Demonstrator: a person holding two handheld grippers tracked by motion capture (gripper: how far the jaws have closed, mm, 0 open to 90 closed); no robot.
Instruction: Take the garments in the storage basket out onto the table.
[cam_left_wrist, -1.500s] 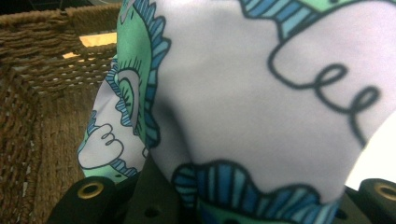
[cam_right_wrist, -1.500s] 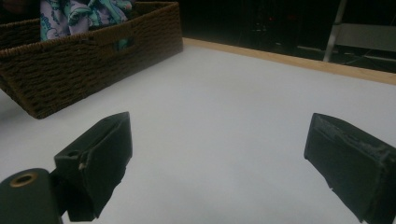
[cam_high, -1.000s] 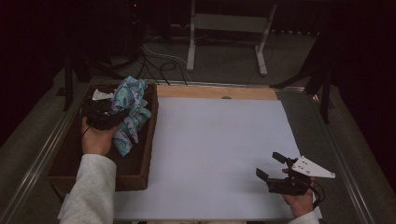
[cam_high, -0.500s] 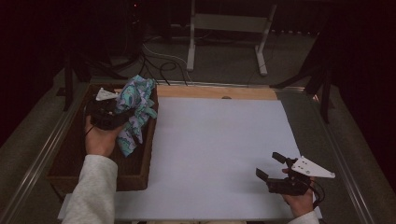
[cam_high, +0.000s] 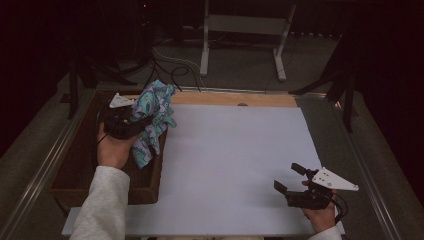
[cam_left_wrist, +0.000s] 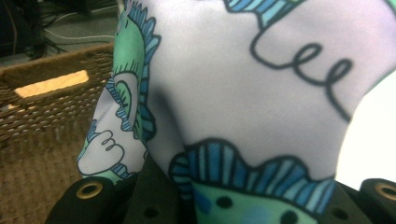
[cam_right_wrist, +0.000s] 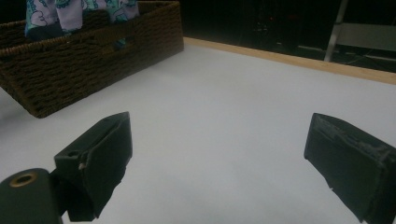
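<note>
White tabletop (cam_high: 235, 165), dim studio: a patterned cloth (cam_high: 152, 117) hangs at ten o'clock over the wicker basket (cam_high: 80, 170), clamped in the left gripper (cam_high: 131, 123). Likely next: carry it onto the sheet. Right gripper (cam_high: 291, 177) rests at five o'clock, jaws apart.

Smooth printed cloth (cam_left_wrist: 261, 93), rough woven wicker basket (cam_right_wrist: 93, 65), matt white tabletop (cam_high: 235, 160).

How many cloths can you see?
1. The patterned cloth hangs from the left gripper above the right side of the brown basket. More could lie in the basket under it, hidden from sight.
</note>
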